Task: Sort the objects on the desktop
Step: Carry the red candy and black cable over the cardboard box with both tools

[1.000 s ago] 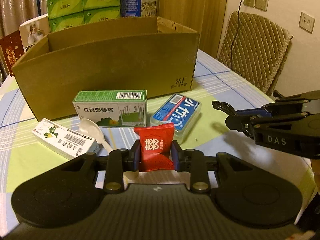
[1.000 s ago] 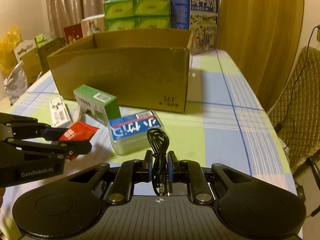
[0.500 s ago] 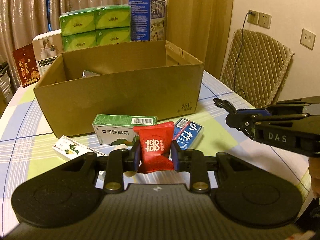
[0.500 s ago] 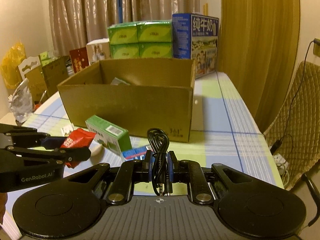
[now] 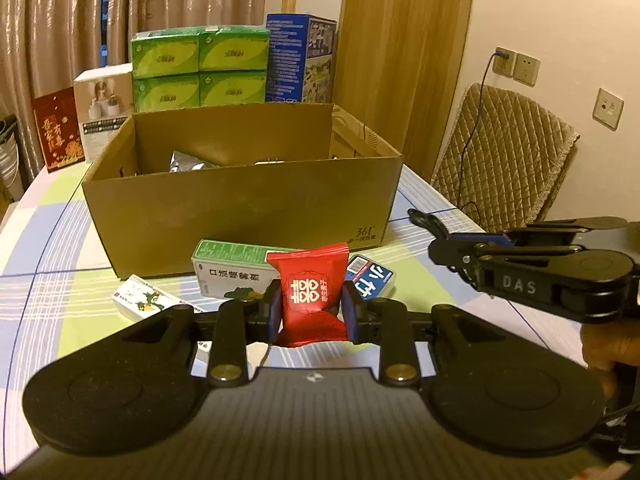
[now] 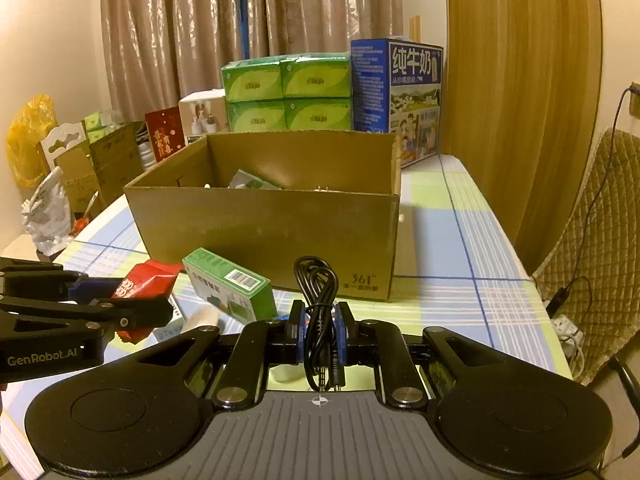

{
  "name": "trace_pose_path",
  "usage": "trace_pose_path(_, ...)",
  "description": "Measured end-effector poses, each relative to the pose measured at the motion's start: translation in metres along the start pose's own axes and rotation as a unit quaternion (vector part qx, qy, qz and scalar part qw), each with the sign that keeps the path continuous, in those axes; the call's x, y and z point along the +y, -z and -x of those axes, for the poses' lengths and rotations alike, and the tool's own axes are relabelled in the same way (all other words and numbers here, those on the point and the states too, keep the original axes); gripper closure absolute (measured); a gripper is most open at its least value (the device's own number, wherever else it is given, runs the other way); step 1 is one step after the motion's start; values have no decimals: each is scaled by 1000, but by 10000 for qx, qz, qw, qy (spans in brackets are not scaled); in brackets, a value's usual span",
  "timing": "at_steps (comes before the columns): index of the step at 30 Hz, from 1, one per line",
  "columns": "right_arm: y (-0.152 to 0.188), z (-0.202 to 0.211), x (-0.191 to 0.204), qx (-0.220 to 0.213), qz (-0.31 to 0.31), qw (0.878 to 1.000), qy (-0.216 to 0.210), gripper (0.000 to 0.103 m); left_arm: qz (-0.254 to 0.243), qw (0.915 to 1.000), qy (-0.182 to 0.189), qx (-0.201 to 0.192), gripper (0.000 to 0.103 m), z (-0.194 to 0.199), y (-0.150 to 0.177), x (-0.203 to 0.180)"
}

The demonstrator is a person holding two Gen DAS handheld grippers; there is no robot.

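Left gripper [image 5: 311,312] pinches red packet [image 5: 310,288]; only right view shows right gripper [image 6: 319,330] clamping black cable [image 6: 318,300]

curtains [image 6: 248,40] were drawn, brownish | wall [image 5: 560,20] cream, sockets [image 5: 516,66] | quilted chair [image 5: 508,160] right of checked tablecloth [image 6: 472,240] | warm dim light
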State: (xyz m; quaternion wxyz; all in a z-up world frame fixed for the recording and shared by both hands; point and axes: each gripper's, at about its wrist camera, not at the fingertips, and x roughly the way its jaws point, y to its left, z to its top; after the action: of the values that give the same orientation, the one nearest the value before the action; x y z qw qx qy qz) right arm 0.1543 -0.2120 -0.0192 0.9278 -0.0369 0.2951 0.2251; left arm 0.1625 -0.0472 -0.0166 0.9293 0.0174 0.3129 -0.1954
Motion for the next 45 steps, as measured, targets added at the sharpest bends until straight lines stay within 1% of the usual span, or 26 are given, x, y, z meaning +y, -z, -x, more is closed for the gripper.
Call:
trace_pose_path(11,-2,1,0,-27,-1,10000,-28,91,-16,10000,-61,14,78,-4,-3,-1)
trace_pose_path(17,-11,2,2,-131,12,9999,-52,91,-31,9999,-115,-53,78,-4,-10,2)
trace_pose_path(26,-38,0,10,-461,31,9989,-125,91,-3,9991,-263,-319,78,-7,-40,14)
trace_pose_path(30,-53,-5,10,-606,0,9981,-121,91,42,9989,-265,-387,78,-11,-53,20)
trace_pose_path(35,-71,-15,9,-744,4,9972,-111,91,-6,9984,-312,-462,78,-20,-70,27)
trace_pose_path(39,-84,-25,7,-827,18,9965,-111,91,53,9983,-342,-478,78,-30,-81,36)
trace_pose_path(45,-106,-48,6,-885,106,9960,-90,91,7,9980,-423,-462,78,-50,-97,47)
